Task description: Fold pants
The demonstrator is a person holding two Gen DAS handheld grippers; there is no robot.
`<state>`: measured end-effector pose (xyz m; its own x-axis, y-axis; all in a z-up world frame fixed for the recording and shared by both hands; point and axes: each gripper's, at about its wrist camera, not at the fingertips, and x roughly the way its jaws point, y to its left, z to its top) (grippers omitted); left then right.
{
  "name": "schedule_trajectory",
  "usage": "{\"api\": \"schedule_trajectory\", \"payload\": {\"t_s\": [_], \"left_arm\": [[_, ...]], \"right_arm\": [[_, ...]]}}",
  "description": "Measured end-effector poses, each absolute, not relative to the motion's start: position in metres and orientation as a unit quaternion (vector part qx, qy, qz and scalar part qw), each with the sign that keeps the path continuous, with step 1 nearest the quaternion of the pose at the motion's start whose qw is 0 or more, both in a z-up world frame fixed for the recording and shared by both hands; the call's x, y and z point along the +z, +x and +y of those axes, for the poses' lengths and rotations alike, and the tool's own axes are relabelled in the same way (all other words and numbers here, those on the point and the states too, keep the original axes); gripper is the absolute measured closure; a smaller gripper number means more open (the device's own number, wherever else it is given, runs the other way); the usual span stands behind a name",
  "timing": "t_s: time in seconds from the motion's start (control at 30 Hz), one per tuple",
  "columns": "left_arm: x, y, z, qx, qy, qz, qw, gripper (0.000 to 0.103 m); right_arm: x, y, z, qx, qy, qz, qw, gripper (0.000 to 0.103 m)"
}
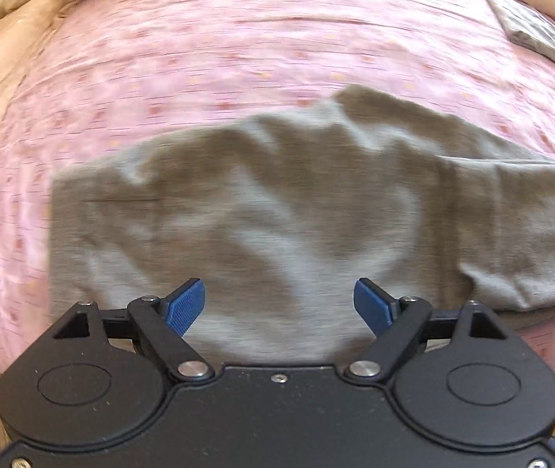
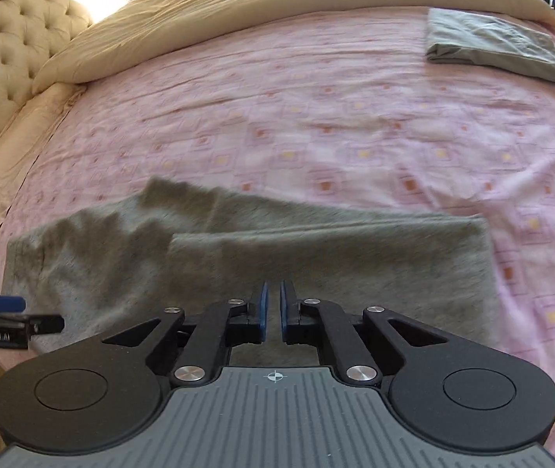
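Note:
Grey pants [image 1: 277, 195] lie folded lengthwise and rumpled on the pink bedspread [image 1: 238, 39], near the bed's front edge. My left gripper [image 1: 278, 286] hovers above their near part, open wide with nothing between the blue pads. In the right wrist view the pants [image 2: 316, 257] have one layer folded over at the right. My right gripper [image 2: 272, 286] hangs over that layer with its pads a narrow gap apart and no cloth between them. The left gripper [image 2: 43, 314] shows at the left edge of that view, beside the pants' left end.
A folded grey cloth [image 2: 500, 45] lies at the far right of the bed. A beige duvet [image 2: 238, 11] is bunched along the far side, with a tufted headboard [image 2: 8, 58] at the left. Patterned pink bedspread [image 2: 316, 117] stretches behind the pants.

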<state>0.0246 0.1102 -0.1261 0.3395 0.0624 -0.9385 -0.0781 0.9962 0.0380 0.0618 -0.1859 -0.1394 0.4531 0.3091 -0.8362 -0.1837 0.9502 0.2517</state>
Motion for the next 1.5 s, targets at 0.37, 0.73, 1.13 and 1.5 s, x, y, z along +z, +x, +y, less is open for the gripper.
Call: {"api": "schedule_trajectory", "payload": {"t_s": [0.37,0.73,1.13,1.5], "left_arm": [[-0.138,0.034,0.23,0.049,0.01,0.565,0.824,0.018],[-0.19,0.038,0.26,-0.031,0.003,0.598,0.801,0.0],[-0.202,0.045,0.273,-0.07,-0.045,0.579,0.811,0.0],[-0.178,0.042,0.289,-0.086,-0.114,0.568,0.811,0.056]], "right_arm": [[-0.153,0.046,-0.045,0.182,0.024,0.511,0.84,0.08],[-0.196,0.027,-0.012,0.095,-0.007,0.591,0.801,0.083],[-0.193,0.031,0.0,0.072,0.004,0.604,0.794,0.083],[-0.178,0.04,0.006,0.085,0.028,0.574,0.814,0.083]]}}
